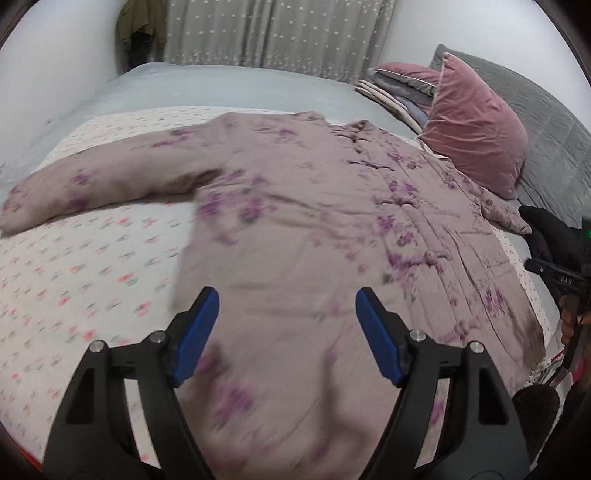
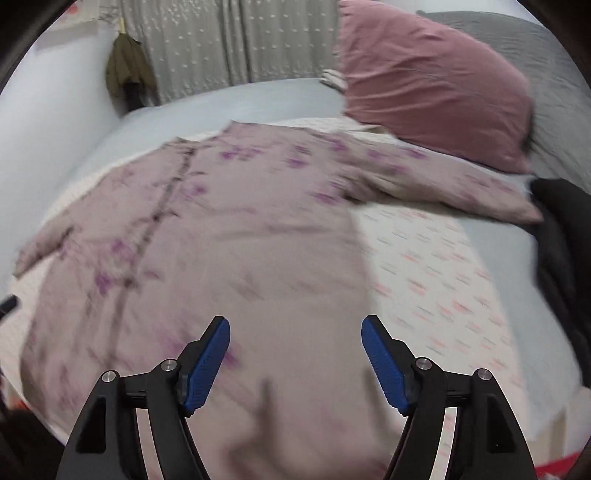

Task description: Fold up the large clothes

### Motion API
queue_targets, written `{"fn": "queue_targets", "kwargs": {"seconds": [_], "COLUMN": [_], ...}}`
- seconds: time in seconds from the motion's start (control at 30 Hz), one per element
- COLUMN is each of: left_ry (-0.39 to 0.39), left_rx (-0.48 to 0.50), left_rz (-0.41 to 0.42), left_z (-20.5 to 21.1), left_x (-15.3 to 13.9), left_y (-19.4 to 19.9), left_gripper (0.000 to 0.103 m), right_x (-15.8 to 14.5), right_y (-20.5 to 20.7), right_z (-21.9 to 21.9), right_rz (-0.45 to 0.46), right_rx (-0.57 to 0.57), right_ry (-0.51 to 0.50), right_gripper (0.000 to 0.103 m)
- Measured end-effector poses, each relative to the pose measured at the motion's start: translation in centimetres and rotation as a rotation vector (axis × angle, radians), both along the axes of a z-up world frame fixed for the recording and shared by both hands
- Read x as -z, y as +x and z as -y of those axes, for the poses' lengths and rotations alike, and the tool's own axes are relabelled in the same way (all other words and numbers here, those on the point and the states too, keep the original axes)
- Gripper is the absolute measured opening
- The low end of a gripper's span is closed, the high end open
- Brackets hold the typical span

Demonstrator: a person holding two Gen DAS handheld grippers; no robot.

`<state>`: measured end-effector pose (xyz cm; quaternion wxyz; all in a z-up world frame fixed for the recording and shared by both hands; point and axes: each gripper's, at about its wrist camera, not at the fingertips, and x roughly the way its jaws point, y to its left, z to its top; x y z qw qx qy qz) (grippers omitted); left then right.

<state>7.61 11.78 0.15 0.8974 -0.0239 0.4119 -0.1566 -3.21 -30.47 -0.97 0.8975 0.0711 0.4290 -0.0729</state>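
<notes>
A large mauve padded garment with purple flowers lies spread flat on the bed, collar away from me, one sleeve out to the left and one to the right. It also shows in the right wrist view, with its right sleeve stretched toward the pillow. My left gripper is open and empty above the garment's lower part. My right gripper is open and empty above the lower right part of the garment. The right gripper's body shows at the left wrist view's right edge.
The garment rests on a white sheet with small red marks over a pale blue bed cover. A pink pillow and grey quilt lie at the head. Curtains and a hanging green garment are behind. A dark cloth lies at the right.
</notes>
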Motion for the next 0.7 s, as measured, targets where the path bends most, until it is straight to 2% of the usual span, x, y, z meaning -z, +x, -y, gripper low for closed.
{"fn": "queue_targets", "kwargs": {"seconds": [0.1,0.13,0.17,0.2,0.23,0.3,0.33,0.37,0.43,0.53,0.7], "left_ry": [0.033,0.044,0.070,0.083,0.102,0.215,0.255,0.265,0.233,0.166,0.057], "left_rx": [0.029,0.026,0.009,0.006,0.012,0.086,0.117,0.153,0.177,0.156,-0.045], "left_rz": [-0.016,-0.045,-0.109,-0.105,-0.046,-0.028,-0.029,-0.047,-0.064,-0.090,-0.057], "left_z": [2.4,2.8,3.4,3.5,3.7,4.7,4.9,4.8,3.9,2.1,-3.8], "left_x": [3.1,4.1,6.0,6.7,6.7,6.4,6.3,6.3,6.0,4.9,1.7], "left_y": [2.1,2.4,2.7,2.0,0.8,-1.2,-2.0,-3.0,-4.3,-4.4,-0.8], "left_gripper": [0.077,0.077,0.077,0.077,0.077,0.079,0.085,0.085,0.085,0.085,0.085], "right_x": [1.5,2.4,3.3,4.6,6.1,9.4,9.4,9.2,8.5,8.1,6.6], "right_y": [4.8,6.3,7.6,8.4,8.9,9.3,8.9,9.1,9.4,9.7,10.3], "right_z": [-3.0,-3.9,-4.8,-5.5,-6.2,-7.2,-7.8,-8.4,-9.2,-9.3,-9.9], "right_rz": [0.003,0.009,0.017,0.024,0.018,-0.037,-0.015,-0.018,-0.026,-0.027,0.039], "right_rx": [-0.012,-0.006,-0.003,-0.012,-0.024,-0.052,-0.060,-0.066,-0.089,-0.077,-0.112], "right_ry": [0.030,0.034,0.040,0.054,0.058,0.016,-0.028,-0.066,-0.107,-0.095,-0.004], "right_gripper": [0.075,0.075,0.075,0.075,0.075,0.077,0.079,0.080,0.080,0.080,0.080]}}
